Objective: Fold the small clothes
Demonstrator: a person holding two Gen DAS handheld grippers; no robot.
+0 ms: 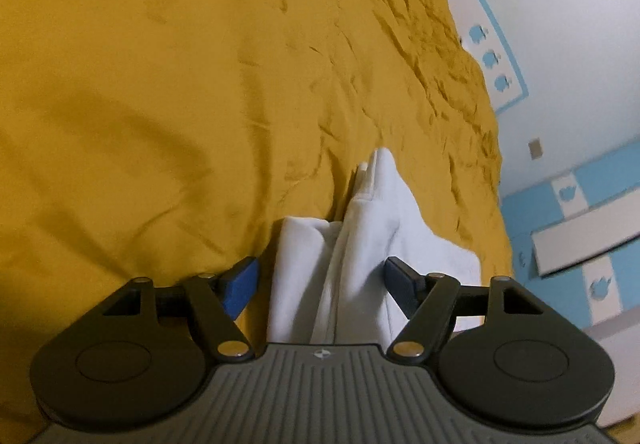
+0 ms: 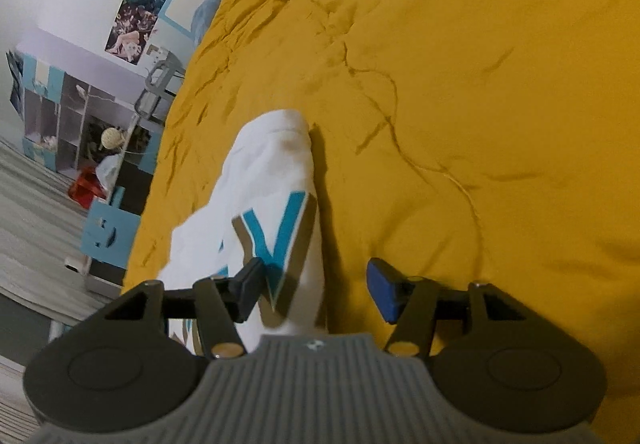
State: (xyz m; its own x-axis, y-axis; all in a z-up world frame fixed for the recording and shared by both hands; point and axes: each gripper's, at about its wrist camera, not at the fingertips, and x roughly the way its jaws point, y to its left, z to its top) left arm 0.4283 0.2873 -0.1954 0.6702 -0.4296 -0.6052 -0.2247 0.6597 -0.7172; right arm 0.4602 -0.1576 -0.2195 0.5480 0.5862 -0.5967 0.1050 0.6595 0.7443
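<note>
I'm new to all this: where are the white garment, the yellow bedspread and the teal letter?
white garment (image 1: 360, 244): left wrist view, middle fold.
yellow bedspread (image 1: 160, 83): left wrist view, bare smooth part.
teal letter (image 2: 280, 236): right wrist view, the V's middle.

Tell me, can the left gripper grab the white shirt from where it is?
Probably yes. The left gripper is open with the white shirt lying right between its fingers on the yellow blanket, and nothing blocks the way.
</note>
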